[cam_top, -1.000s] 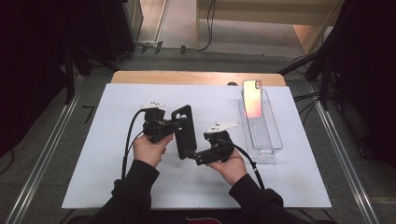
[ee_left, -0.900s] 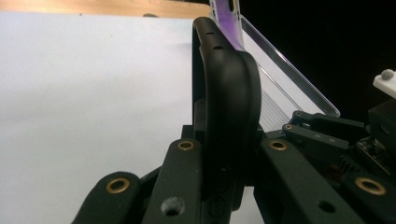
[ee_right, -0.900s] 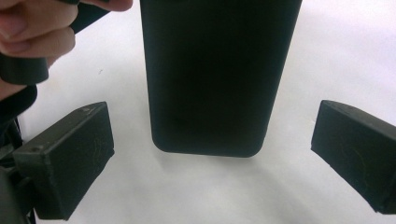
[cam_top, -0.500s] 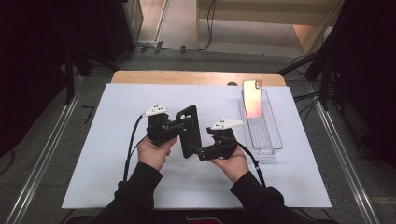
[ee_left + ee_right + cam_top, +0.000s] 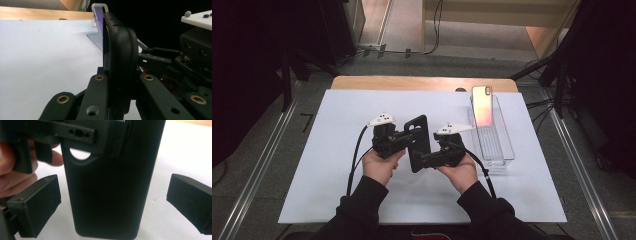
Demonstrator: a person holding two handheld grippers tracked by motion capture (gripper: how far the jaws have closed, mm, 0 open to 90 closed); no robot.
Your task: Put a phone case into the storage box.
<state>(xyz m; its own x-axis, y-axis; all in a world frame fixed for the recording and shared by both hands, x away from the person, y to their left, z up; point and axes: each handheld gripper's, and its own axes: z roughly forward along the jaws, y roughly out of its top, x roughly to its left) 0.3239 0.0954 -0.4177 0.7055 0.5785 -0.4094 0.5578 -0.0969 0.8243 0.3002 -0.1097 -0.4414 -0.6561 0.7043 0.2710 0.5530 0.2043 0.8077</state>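
Left gripper (image 5: 404, 138) clamped tight on the black phone case (image 5: 418, 142), jaws pinching its thin edge near the camera-cutout end, as seen edge-on in the left gripper view (image 5: 120, 62). Case held above the white mat (image 5: 337, 150), standing roughly upright and tilted a little, between the two hands near the middle of the table. Right gripper (image 5: 424, 161) brought in at the case's lower end, jaws spread wide to either side of the case's broad back (image 5: 110, 185), pads (image 5: 35, 207) apart from its edges with white mat visible in the gaps. Seemingly no contact there, though the nearest stretch of the case sits too close to the lens to be sure. Left hand (image 5: 381, 165) wrapped under its gripper, right hand (image 5: 459, 172) likewise, dark sleeves entering from the bottom edge. Further right on the mat, a clear plastic tray (image 5: 497, 145), with a phone (image 5: 482, 105) leaning upright at its far end, screen catching a pinkish-orange glow. Beyond the mat, a strip of bare wooden tabletop (image 5: 412, 83).
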